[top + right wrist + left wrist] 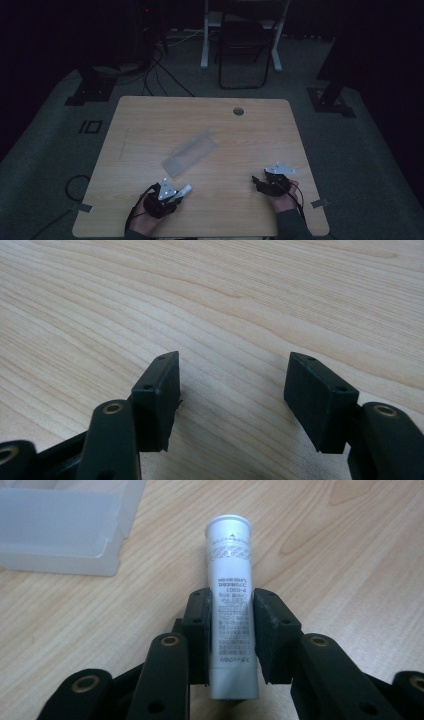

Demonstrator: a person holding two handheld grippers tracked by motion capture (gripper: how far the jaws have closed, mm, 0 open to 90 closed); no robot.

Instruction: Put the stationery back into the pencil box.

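Observation:
My left gripper [230, 602] is shut on a white tube [230, 595] with fine grey print, its capped end pointing away from me toward a clear plastic box. In the high view the left gripper [172, 194] sits near the table's front left, and the white tube [183, 190] sticks out toward the clear open box [190, 152] at the table's middle. The box's frosted corner [60, 530] lies at the upper left of the left gripper view. My right gripper [232, 377] stands open just above bare wood, nothing between its pads; the high view has the right gripper [259, 182] at the front right.
The wooden table [150, 120] has a round cable hole [238, 111] near its far edge. Beyond it stand a dark chair [243, 50] and white desk legs [205, 40]. Cables lie on the grey floor at the left.

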